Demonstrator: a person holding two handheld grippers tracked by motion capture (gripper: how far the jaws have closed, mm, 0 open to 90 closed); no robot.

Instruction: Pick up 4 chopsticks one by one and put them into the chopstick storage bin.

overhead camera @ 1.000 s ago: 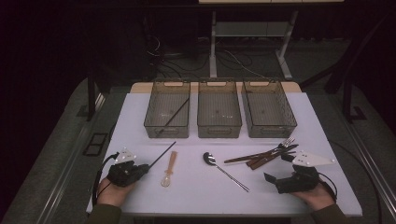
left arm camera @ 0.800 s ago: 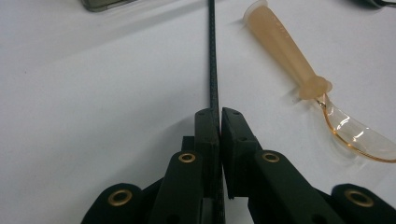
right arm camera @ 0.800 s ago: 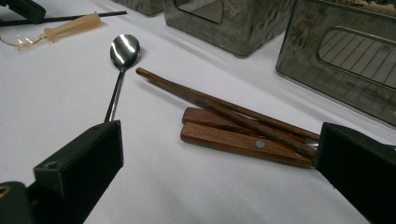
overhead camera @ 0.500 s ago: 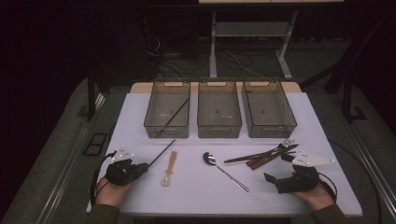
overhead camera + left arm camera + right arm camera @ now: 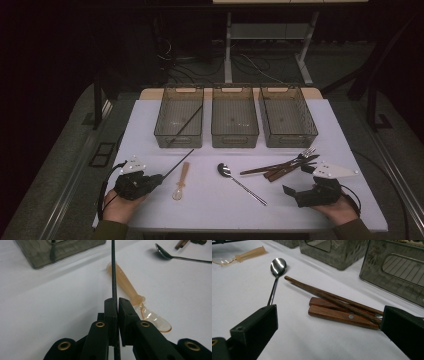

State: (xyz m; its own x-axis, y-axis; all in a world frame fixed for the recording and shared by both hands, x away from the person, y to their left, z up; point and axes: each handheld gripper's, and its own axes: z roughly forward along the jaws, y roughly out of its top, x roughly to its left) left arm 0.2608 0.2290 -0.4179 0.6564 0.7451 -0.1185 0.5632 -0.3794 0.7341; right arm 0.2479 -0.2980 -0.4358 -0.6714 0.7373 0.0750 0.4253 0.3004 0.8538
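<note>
Left tool, near the front left edge of the white worktop: clenched on a thin black chopstick. Seen in the left gripper view, left tool with jaws pressed against both sides of the chopstick, rod running straight ahead out of the grip toward the bins. In the high view, free end of the rod angled up and right, ending short of the left smoky transparent plastic bin.

Just right of the gripped rod, flat on the worktop: amber translucent plastic spoon, bowl toward the person; in the left gripper view the same spoon just beside the jaws, not touching them. Inside the left bin: a second black chopstick, lying diagonally.

Right tool, near the front right edge: released, jaws spread wide, nothing between the pads. In the right gripper view, right tool aimed at a pile of wooden-handled cutlery and brown wooden chopsticks, pile beyond the jaw tips and untouched. Left of the pile: polished steel spoon, bowl away from the tool, handle toward the left jaw.

Along the far side of the worktop: middle bin and right bin, same material as the left one.
</note>
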